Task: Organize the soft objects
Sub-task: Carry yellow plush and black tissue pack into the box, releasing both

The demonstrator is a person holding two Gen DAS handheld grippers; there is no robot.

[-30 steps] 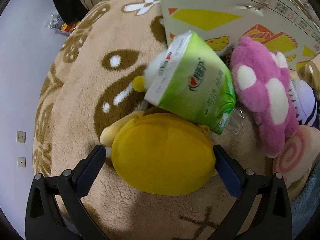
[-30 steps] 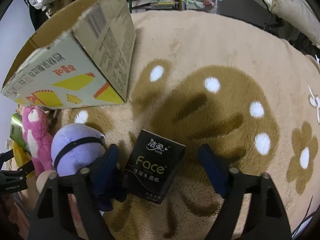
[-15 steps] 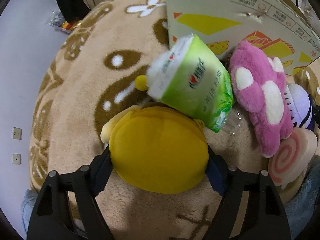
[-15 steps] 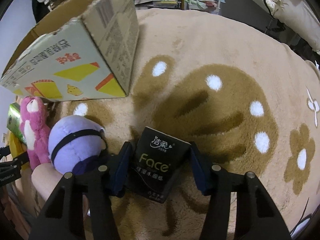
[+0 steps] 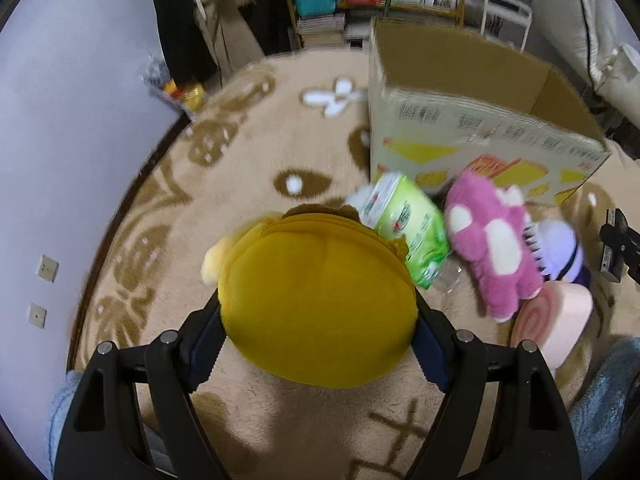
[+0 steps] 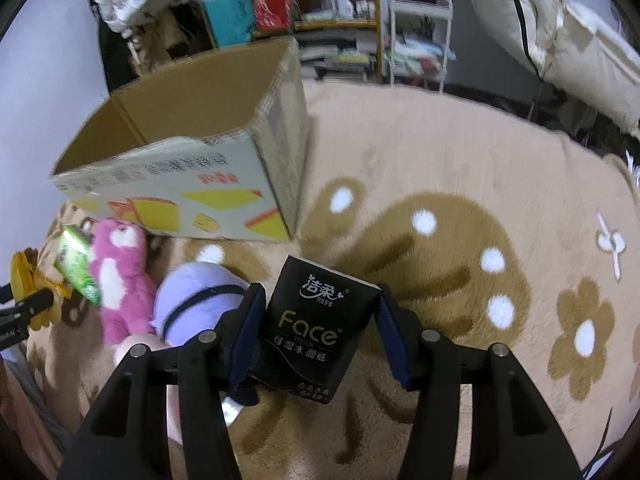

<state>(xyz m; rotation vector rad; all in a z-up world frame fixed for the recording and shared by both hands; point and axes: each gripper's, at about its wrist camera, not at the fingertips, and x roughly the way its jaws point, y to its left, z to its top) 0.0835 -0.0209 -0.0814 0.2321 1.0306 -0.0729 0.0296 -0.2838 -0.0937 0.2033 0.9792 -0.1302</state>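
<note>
Yellow plush pouch [image 5: 316, 312] fills your left tongs [image 5: 318, 340]; your right tongs [image 6: 316, 340] clamp the black tissue pack [image 6: 316, 328] (cardboard box [image 6: 180, 184] at eleven o'clock).

You stand over a round beige plush rug [image 5: 256, 168] with brown flower and paw patterns, its far edge near a wooden shelf unit [image 6: 340, 20] crammed with clutter. A pale lilac wall [image 5: 68, 120] carrying two sockets [image 5: 48, 268] borders its left edge; a white metal rack [image 6: 418, 36] stands beyond.
</note>
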